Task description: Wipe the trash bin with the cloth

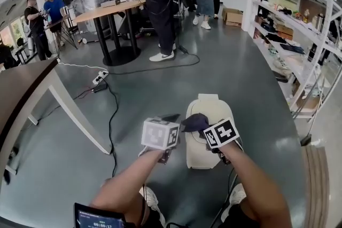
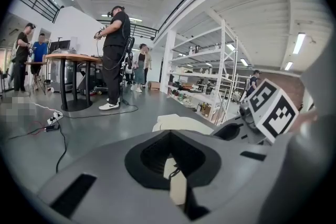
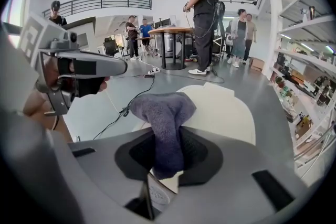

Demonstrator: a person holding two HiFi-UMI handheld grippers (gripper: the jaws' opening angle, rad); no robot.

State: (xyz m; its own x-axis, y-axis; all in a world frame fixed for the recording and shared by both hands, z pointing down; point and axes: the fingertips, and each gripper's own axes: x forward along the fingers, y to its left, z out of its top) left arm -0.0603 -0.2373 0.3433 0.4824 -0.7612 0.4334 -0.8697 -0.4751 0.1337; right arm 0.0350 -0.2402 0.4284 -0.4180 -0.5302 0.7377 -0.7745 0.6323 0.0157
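The person's two bare forearms (image 1: 131, 179) reach out from the bottom of the head view, each ending in a gripper. Well to the left of the left gripper (image 1: 168, 118) stands a brown wooden table on slanted white legs (image 1: 24, 91). A thin black cable (image 1: 111, 120) trails over the grey floor (image 1: 235, 72) between that table and the gripper. The left gripper hangs just beside the left edge of a cream plastic trash bin (image 1: 211, 109), its jaws closed together with nothing in them. Between the two grippers bunches a blue-grey terry cloth (image 3: 164, 113), clenched in the right gripper (image 1: 205, 126). Its jaws pinch the cloth's lower end, so the rest bulges out ahead of them. The cloth sits over the near left part of the bin's lid, and the bin stands on the floor under and ahead of the right gripper. Whether cloth and lid touch cannot be told. Well to the right of that gripper run white metal shelves (image 1: 299, 34) loaded with small goods.
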